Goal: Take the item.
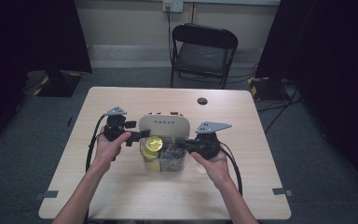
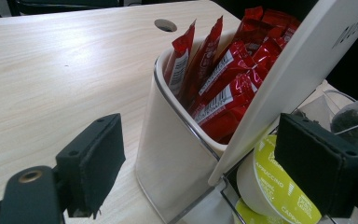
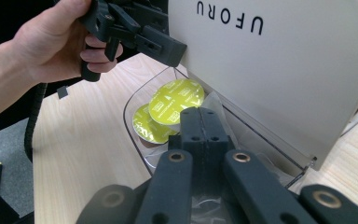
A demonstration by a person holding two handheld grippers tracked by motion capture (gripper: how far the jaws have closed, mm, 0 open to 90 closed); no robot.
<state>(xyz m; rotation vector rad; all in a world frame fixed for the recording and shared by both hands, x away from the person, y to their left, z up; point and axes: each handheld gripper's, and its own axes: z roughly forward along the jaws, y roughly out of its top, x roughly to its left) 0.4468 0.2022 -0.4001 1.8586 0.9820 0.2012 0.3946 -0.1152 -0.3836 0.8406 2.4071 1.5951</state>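
A pale wooden table (image 1: 121,196) in a dim room with a folding chair (image 1: 203,51) behind; a person works two handheld grippers at a cream organiser box (image 1: 163,125).

The left gripper (image 1: 139,136), jaws wide, sits against the raised lid (image 3: 279,70), apparently propping it. The right gripper (image 3: 200,122), jaws pressed together, reaches into the clear front tray (image 3: 133,105); whether anything is pinched between them I cannot tell. That tray holds yellow-green coffee capsules (image 3: 175,99) and clear-wrapped tea bags (image 2: 356,119). The rear compartment (image 2: 168,140) is packed with upright red sachets (image 2: 216,70). Judging by this, opening is done; taking something out is under way.
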